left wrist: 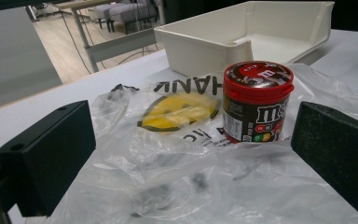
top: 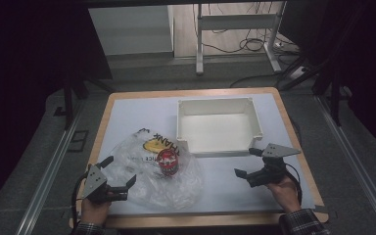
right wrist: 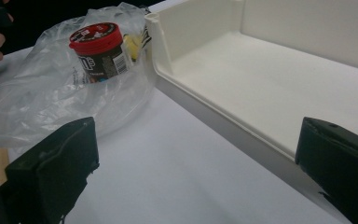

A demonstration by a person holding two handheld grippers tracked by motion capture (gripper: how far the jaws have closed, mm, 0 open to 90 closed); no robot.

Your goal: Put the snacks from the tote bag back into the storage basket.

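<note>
A: Where does the candy tub point(top: 168, 162) stand right now?

B: Upright on the crumpled clear plastic bag point(top: 159, 171), left of centre on the white table point(top: 127, 115), just off the near left corner of the white bin point(top: 220, 126). Its red lid is on. In the left gripper view the tub point(left wrist: 256, 102) shows between the 2 jaws but farther off, with bag film lying in between.

A: And the grippers?

B: The left gripper point(top: 118, 172) hovers at the near left edge of the bag, jaws wide apart, holding nothing. The right gripper point(top: 249, 161) sits over bare table near the bin's near wall, also spread wide and empty.

A: So what looks like the step in hand?

B: My guess: get the tub out of the bag, probably toward the bin. The left gripper is lined up for it.

A: How would you do that well?

B: Go forward low and level, centre the tub between the 2 jaws, and close on the dark label below the lid, not on the lid rim. The film is slippery, so I would avoid pinching a fold along with the tub, or the bag will lift too. The right gripper could pin the bag's near right edge.
</note>
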